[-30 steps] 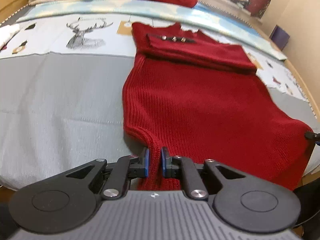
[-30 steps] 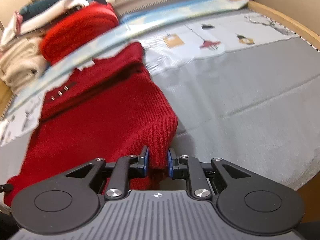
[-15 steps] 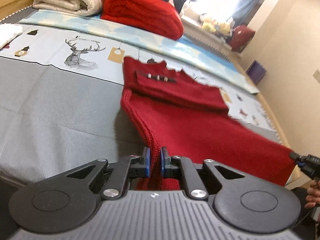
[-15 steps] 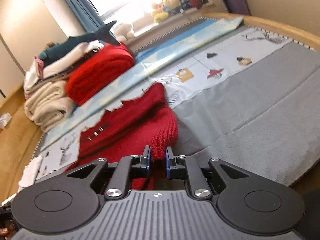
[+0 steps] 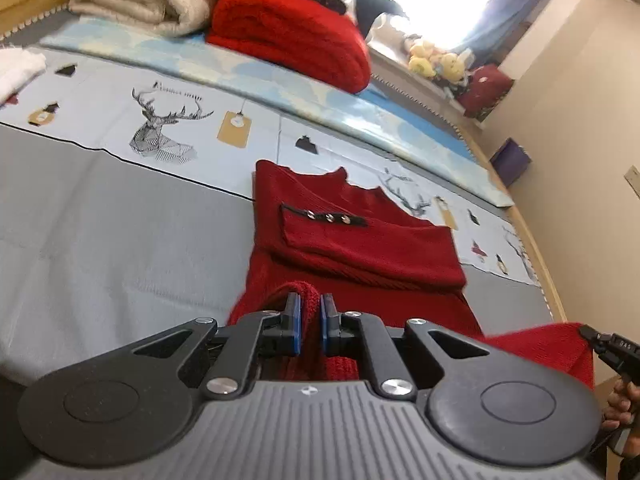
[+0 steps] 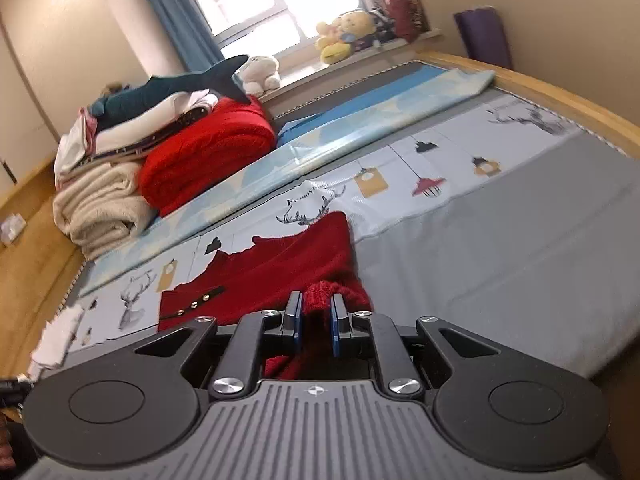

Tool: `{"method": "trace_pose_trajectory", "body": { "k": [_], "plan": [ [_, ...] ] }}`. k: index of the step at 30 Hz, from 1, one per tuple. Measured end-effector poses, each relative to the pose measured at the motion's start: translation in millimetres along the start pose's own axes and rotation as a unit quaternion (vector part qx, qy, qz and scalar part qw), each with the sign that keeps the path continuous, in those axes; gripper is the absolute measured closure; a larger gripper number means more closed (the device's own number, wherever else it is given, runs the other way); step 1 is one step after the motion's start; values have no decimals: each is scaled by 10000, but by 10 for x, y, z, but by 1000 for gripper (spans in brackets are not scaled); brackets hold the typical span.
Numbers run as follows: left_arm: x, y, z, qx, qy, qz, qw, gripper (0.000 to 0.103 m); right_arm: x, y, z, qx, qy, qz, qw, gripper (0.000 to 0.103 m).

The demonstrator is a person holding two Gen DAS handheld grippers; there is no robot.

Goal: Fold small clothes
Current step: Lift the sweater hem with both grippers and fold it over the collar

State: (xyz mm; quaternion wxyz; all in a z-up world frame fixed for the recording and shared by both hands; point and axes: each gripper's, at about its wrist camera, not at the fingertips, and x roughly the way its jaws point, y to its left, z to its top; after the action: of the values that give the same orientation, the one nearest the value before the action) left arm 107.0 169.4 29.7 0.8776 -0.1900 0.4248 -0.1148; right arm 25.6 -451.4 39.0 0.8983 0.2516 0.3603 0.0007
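Gripping the hem of the dark red ribbed knit sweater (image 5: 360, 248), your left gripper (image 5: 310, 318) has its blue-padded fingers (image 5: 295, 322) pinched together on a raised bunch of the fabric. Your right gripper (image 6: 316, 320) is clamped on the other bottom corner of the same sweater (image 6: 280, 272), a red fold standing up between its blue pads (image 6: 337, 326). In the left wrist view you can also see the tip of your right gripper (image 5: 608, 346) at the right edge, holding that far corner of knit off the bed.

The sweater's upper part lies flat on the grey bedspread with a pale printed band of deer and lanterns (image 5: 100, 220), neckline pointing away from you. One sleeve is folded across the chest, its cuff showing a dark strap with three silver studs (image 5: 330, 218). The lower part lifts from the bedspread towards both of your grippers.

At the head of the bed sit a folded bright red knitted blanket (image 6: 204, 156) and, just beside it, a rolled cream fleece blanket (image 6: 100, 208), with more folded clothes and a dark teal plush shark (image 6: 176, 86) stacked on top. Yellow soft toys (image 6: 340, 30) rest on the windowsill beyond. A small white cloth (image 5: 16, 70) lies near the bedspread's left edge.
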Motion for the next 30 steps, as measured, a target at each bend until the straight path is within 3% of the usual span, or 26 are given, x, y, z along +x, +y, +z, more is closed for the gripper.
{"method": "trace_pose_trajectory", "body": {
  "k": [3, 7, 11, 16, 19, 21, 23, 25, 28, 30],
  "plan": [
    [374, 73, 368, -60, 195, -7, 9998, 94, 409, 16, 219, -137, 144, -99, 9998, 90],
    [888, 105, 772, 323, 293, 411, 9982, 95, 988, -6, 544, -301, 324, -258, 9987, 90],
    [1391, 384, 996, -30, 460, 667, 9967, 95, 1608, -50, 782, -503, 510, -452, 9964, 96],
    [1720, 522, 1155, -446, 656, 648, 9947, 95, 2373, -122, 717, -741, 1085, -851, 9877, 96],
    [1699, 651, 1256, -707, 364, 790, 9937, 94, 2532, -176, 817, -428, 914, -929, 9905, 93],
    [1699, 775, 1287, -967, 391, 725, 9919, 92, 2543, -244, 890, -209, 683, -1042, 9920, 93],
    [1726, 793, 1283, -916, 544, 665, 9921, 81, 2533, -346, 937, 41, 533, -1033, 9932, 92],
    [1818, 764, 1247, -650, 837, 621, 9924, 59, 2534, -454, 937, 213, 474, -929, 9943, 84],
    [1966, 715, 1152, -367, 1177, 677, 9901, 50, 2618, -625, 775, 387, 728, -756, 9937, 60],
    [2072, 703, 1098, -328, 1355, 692, 9878, 49, 2721, -732, 631, 498, 1109, -584, 9909, 59]
  ]
}}
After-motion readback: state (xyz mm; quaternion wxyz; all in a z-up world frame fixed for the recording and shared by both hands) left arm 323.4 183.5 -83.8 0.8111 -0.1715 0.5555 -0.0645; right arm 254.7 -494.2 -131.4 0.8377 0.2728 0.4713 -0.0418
